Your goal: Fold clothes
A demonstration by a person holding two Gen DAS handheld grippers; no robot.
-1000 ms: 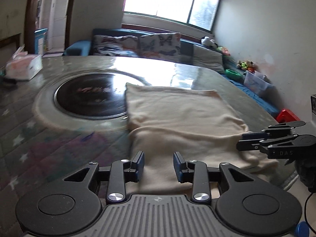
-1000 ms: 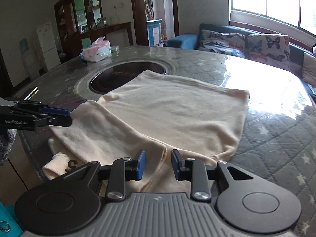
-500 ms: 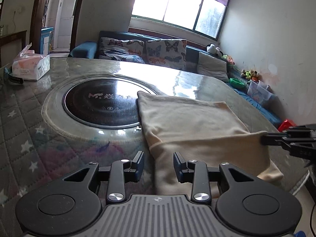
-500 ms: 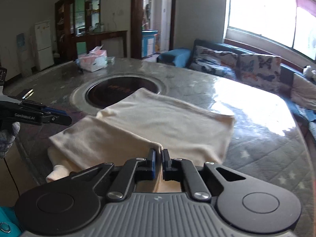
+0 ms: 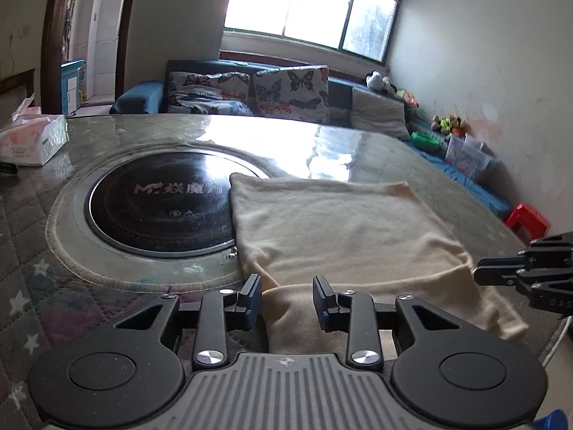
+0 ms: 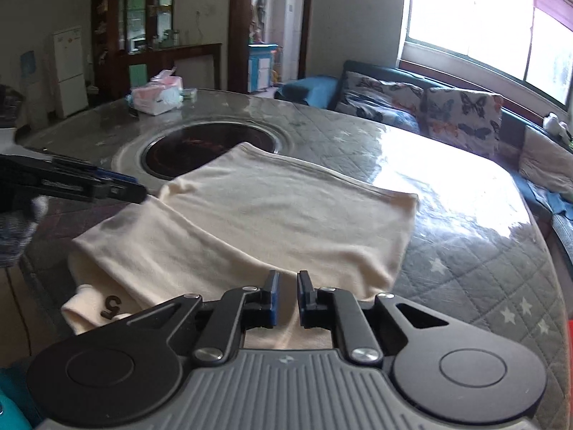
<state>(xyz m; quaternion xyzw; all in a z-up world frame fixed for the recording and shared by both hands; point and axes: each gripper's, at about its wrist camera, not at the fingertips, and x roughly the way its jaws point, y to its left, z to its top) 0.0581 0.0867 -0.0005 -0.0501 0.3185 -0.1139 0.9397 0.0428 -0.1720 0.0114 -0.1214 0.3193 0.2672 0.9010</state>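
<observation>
My cream garment (image 6: 286, 215) lies on the counter (image 6: 465, 251), already folded once into layers. My right tool (image 6: 288, 297) is pinched nearly closed on its near fold. My left tool (image 5: 286, 297), narrowly apart, straddles the near edge ungripped. I judge another fold remains.

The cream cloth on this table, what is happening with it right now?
A person holds a gripper in each hand and is folding the cream cloth on the table. The right gripper is shut on a fold at the cloth's near edge. The left gripper is open, with the cloth's other near edge lying between its fingers, not pinched. One side of the cloth is already folded over, and its far corner overlaps the round black cooktop.
</observation>
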